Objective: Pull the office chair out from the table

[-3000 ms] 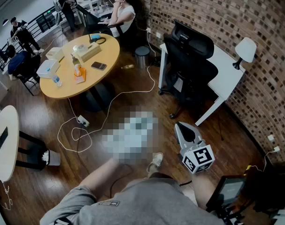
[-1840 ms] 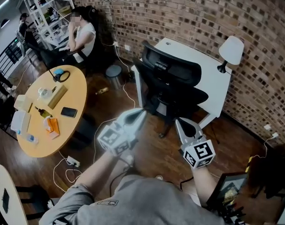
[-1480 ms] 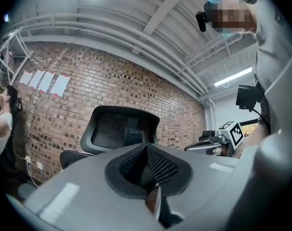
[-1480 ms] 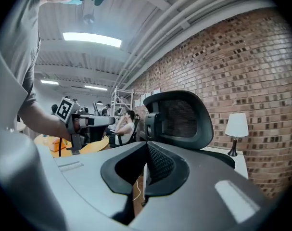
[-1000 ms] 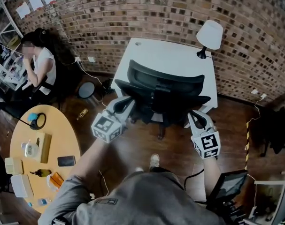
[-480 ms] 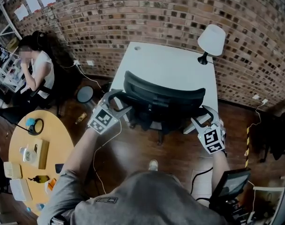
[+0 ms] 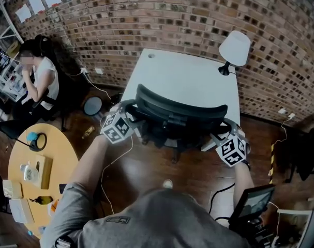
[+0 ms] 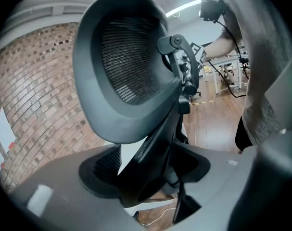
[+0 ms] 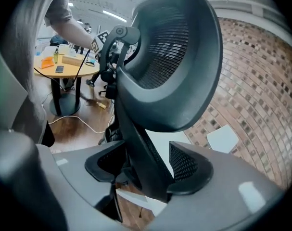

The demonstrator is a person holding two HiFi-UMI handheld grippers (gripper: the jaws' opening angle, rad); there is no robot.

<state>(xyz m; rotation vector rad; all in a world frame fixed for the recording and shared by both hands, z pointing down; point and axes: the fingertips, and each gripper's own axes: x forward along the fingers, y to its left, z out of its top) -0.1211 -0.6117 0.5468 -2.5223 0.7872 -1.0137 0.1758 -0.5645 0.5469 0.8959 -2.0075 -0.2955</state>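
Note:
A black mesh office chair (image 7: 180, 115) stands pushed in at the white table (image 7: 190, 74) by the brick wall. My left gripper (image 7: 126, 109) is at the left edge of the chair's back, and my right gripper (image 7: 229, 129) is at its right edge. Both have just been opening their jaws and stand open. In the left gripper view the chair's back frame (image 8: 153, 148) runs between the pads (image 8: 100, 170) with a gap on each side. The right gripper view shows the same: the frame (image 9: 138, 153) stands between the pads (image 9: 191, 165), not pinched.
A white lamp (image 7: 234, 48) stands on the table's far right corner. A round wooden table (image 7: 32, 174) with small items is at the left, with a seated person (image 7: 40, 81) beyond it. A cable (image 7: 113, 159) lies on the wood floor. A screen (image 7: 252, 203) is at lower right.
Both grippers have moved forward and down to the two sides of the chair's back. Their jaws, shut a second ago, now stand wide around the back frame.

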